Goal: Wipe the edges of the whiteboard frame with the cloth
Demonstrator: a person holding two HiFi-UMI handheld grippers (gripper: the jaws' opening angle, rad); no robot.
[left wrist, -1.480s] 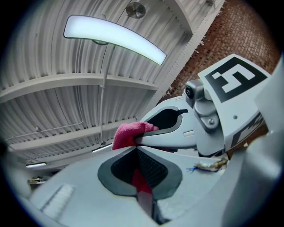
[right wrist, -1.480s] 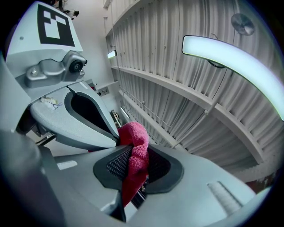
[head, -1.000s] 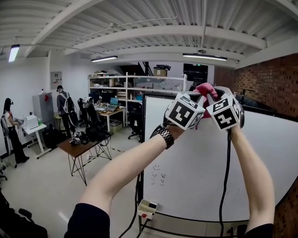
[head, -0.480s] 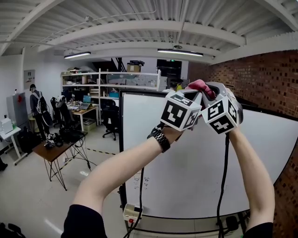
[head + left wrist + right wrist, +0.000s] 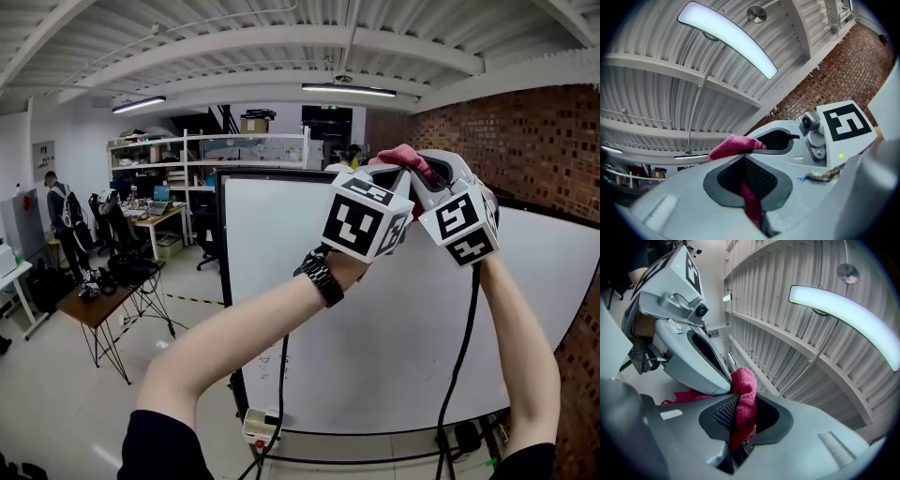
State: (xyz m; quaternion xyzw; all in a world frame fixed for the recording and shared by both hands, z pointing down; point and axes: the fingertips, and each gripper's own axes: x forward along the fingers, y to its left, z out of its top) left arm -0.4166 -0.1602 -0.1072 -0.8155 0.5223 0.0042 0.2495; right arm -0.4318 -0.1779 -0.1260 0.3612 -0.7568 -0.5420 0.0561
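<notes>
The whiteboard stands upright in a black frame. Both grippers are raised to its top edge. A pink cloth bunches between them above that edge. My left gripper is shut on the cloth, and a strip of it runs down between the jaws. Pressed against it from the right, my right gripper is also shut on the cloth. In the left gripper view my left gripper points at the ceiling; so does my right gripper in its own view. The frame edge under the cloth is hidden.
A brick wall runs behind the board at the right. A small table, shelves and a standing person are at the left. A power strip lies at the board's foot. A black cable hangs from my right gripper.
Both grippers, still holding the cloth, have slid to the right along the top edge, away from the board's upper left corner. The head view has turned to the right.
</notes>
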